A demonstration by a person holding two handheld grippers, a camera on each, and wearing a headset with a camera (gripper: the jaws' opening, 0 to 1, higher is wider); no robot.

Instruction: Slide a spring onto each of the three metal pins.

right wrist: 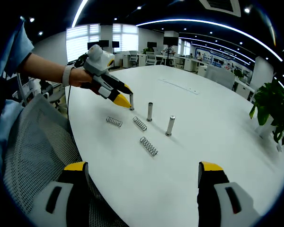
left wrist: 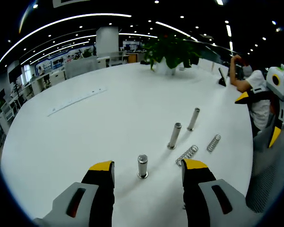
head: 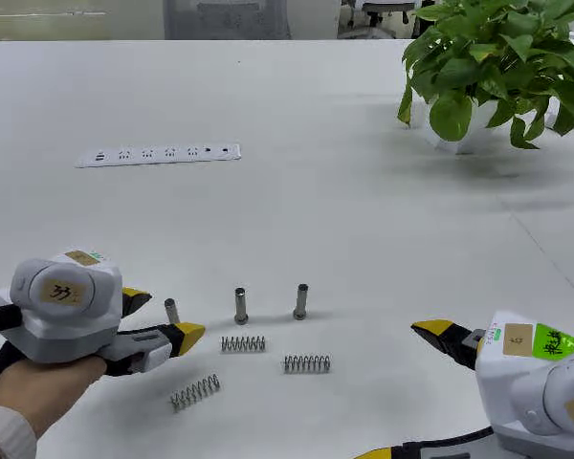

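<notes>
Springs (head: 243,343) lie beside upright pins (head: 240,305) on a white table (head: 344,210), office (right wrist: 180,49) around.

Behind the middle pin (head: 240,305), open table (head: 316,220) runs to the power strip (head: 159,154). The left pin (head: 171,311) and right pin (head: 300,301) flank it closely, three springs (head: 243,343) lie just before it, and the left gripper (head: 169,316) crowds its left.

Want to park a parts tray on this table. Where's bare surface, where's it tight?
Free: the wide stretch between the power strip and the pins; also the span from the strip to the potted plant. Crowded: the near edge, where pins and three springs sit between the left gripper and right gripper.
</notes>
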